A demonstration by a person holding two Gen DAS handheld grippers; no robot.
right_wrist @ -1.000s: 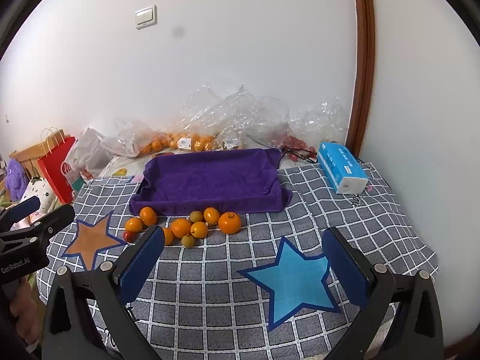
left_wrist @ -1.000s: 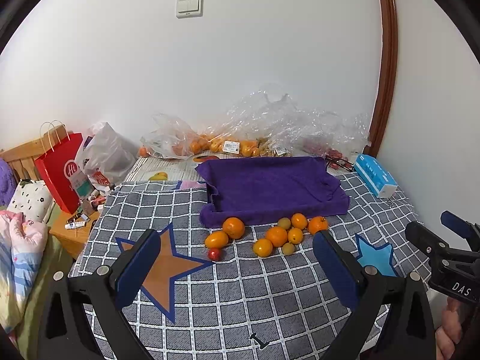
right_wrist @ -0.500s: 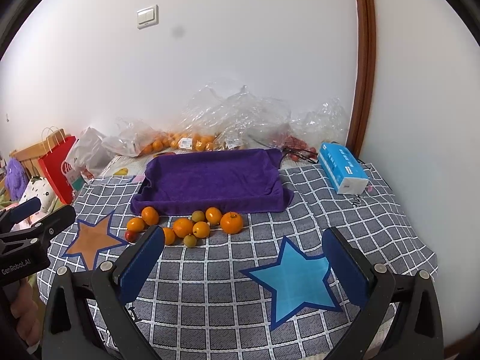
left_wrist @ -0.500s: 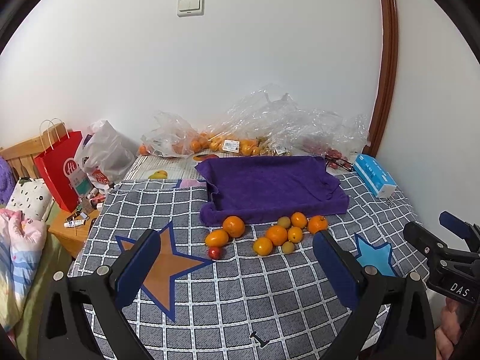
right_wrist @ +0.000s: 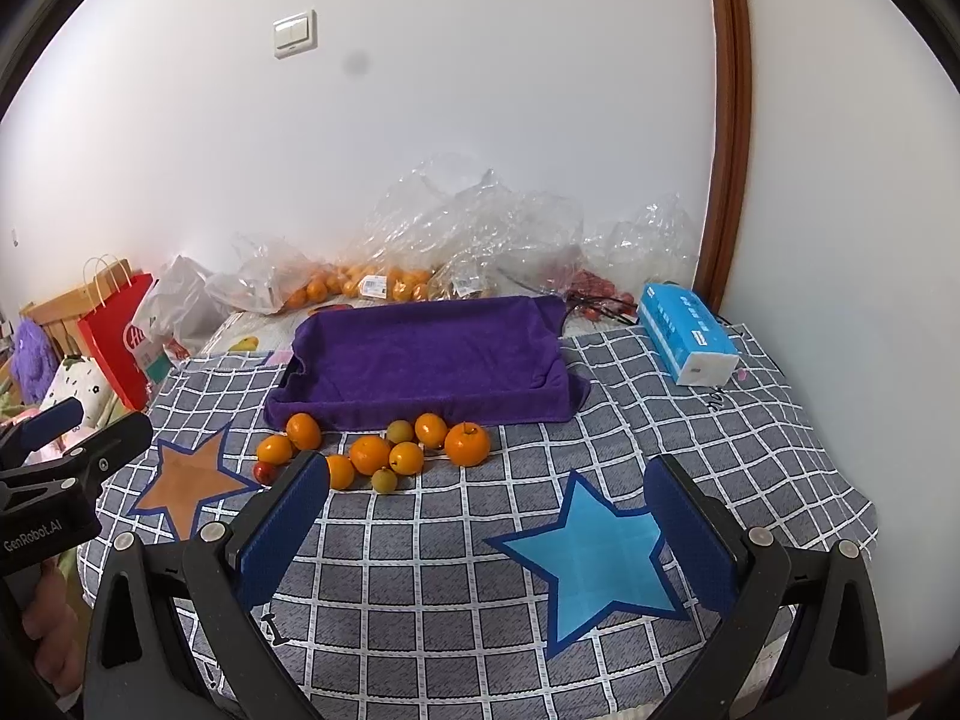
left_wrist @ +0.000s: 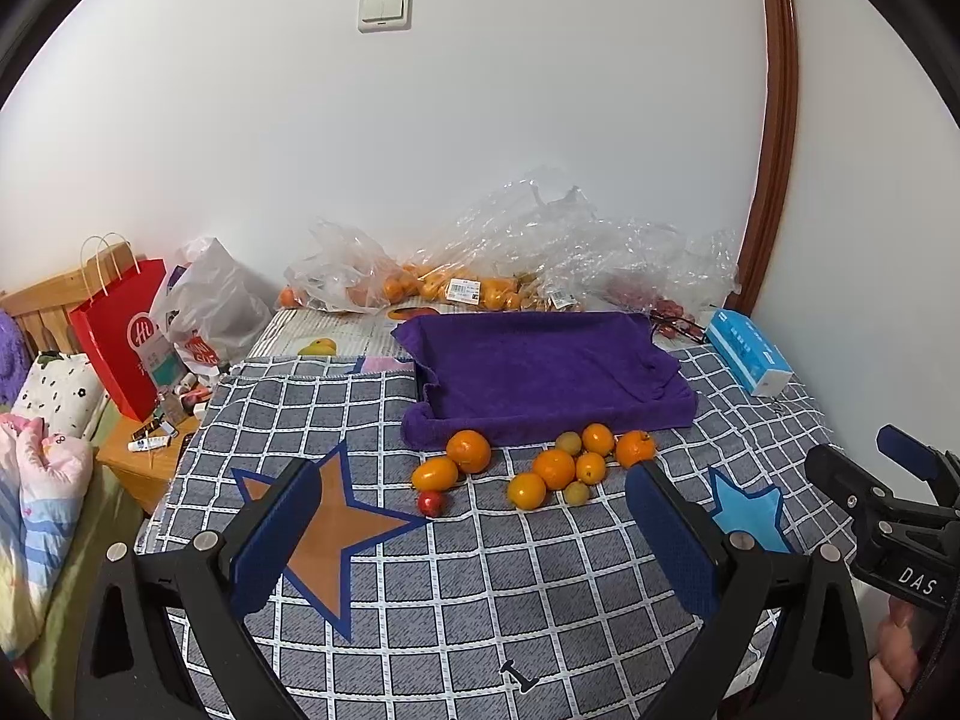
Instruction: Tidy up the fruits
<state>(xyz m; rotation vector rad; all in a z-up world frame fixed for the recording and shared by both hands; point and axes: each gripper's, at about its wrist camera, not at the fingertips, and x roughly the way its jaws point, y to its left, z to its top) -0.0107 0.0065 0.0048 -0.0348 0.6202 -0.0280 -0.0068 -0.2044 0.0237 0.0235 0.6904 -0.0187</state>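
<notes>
Both grippers, left (left_wrist: 474, 534) & right (right_wrist: 487, 531), gape empty; fruits (right_wrist: 384, 453) front of purple towel (right_wrist: 426, 354), unobstructed.

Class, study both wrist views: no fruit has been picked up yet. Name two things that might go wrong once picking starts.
1. The fruits lie bunched and touching in front of the purple tray; the wide-open right gripper may nudge neighbours, and round fruit could roll across the checked cover.
2. The small red fruit is far smaller than the oranges, so it might slip from the left gripper.

The checked bed cover (right_wrist: 456, 588) carries loose fruits (right_wrist: 372, 455) (mostly orange), purple towel (right_wrist: 426, 354).
</notes>
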